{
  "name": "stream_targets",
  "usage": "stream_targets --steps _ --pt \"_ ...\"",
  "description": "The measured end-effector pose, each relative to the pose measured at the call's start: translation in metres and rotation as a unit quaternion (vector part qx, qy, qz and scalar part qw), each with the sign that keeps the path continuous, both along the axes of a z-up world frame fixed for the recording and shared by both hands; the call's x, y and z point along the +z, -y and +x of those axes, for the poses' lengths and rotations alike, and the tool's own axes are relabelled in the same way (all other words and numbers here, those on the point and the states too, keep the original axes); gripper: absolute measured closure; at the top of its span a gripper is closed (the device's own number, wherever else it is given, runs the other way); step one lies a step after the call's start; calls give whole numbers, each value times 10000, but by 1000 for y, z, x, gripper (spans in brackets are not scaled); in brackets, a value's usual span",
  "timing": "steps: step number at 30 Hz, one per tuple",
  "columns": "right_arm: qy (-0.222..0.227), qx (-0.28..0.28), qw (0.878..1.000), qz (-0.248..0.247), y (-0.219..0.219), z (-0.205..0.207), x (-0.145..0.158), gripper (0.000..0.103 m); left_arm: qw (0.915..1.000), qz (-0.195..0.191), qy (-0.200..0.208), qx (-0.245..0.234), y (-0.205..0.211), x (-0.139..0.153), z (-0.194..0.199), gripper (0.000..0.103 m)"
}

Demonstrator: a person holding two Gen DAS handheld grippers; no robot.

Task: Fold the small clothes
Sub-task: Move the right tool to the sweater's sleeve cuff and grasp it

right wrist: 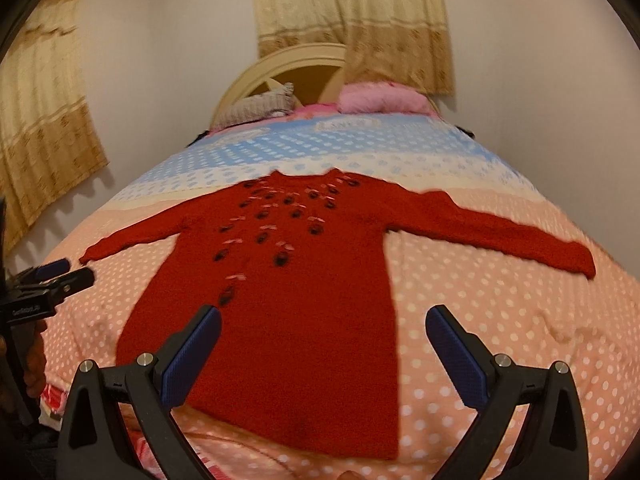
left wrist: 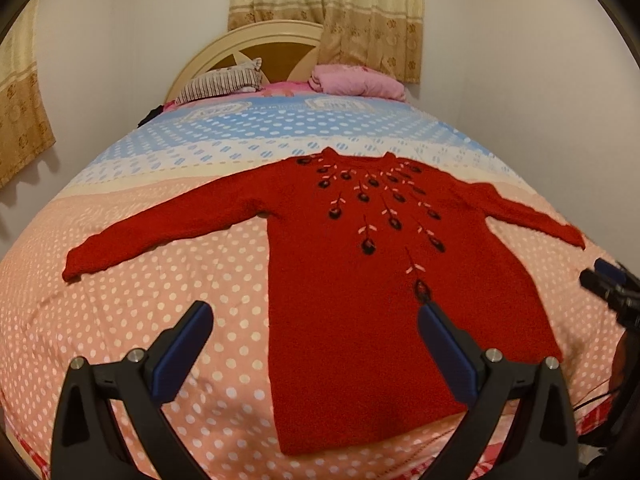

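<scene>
Blue-padded fingers [left wrist: 188,354] of the left gripper [left wrist: 316,354] stand spread wide in the foreground of the left wrist view, holding nothing, above the near part of the bed [left wrist: 132,320]. In the right wrist view the right gripper [right wrist: 324,356] is likewise spread and empty, its fingers [right wrist: 454,358] framing the lower body of the garment.

Beneath both lies the bed, covered in a polka-dot sheet that is peach near the camera and blue farther off.

On the peach part the red sweater [left wrist: 352,280] is spread flat, front side up. Its long axis runs from the hem, nearest the cameras, up to the neckline, which points toward the headboard [left wrist: 256,46]. Both sleeves stretch straight out to either side, crosswise to the body. Dark embroidered flowers fan down from the collar along the chest.

Beige curtains [left wrist: 332,8] hang on the wall behind the headboard. At the head of the bed sit a pink pillow [left wrist: 360,80] and a striped pillow [left wrist: 224,82], well apart from the sweater.

Each gripper shows at the edge of the other's view, beside the sweater's hem.
</scene>
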State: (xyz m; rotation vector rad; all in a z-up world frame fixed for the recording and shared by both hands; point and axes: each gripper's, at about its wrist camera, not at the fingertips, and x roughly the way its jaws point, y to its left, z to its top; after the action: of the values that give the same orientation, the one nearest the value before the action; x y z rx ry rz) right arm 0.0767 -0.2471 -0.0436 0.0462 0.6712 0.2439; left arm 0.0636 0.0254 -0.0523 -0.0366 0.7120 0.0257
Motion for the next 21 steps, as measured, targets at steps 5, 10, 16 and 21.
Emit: stream_targets --steps 5,10,16,21 --pt "-338 -491 9981 178 44 33 -16 1 9996 250 -115 -83 -2 -11 26 0" --pt "-653 -1059 9919 262 91 63 -27 1 9988 279 -352 -203 2 -24 51 0" --pt "-883 -1450 9842 501 142 88 -36 1 9986 312 -379 -183 4 -27 73 0" --pt "-1056 -1775 9748 838 184 108 -44 1 9986 406 -318 -136 9 -28 88 0"
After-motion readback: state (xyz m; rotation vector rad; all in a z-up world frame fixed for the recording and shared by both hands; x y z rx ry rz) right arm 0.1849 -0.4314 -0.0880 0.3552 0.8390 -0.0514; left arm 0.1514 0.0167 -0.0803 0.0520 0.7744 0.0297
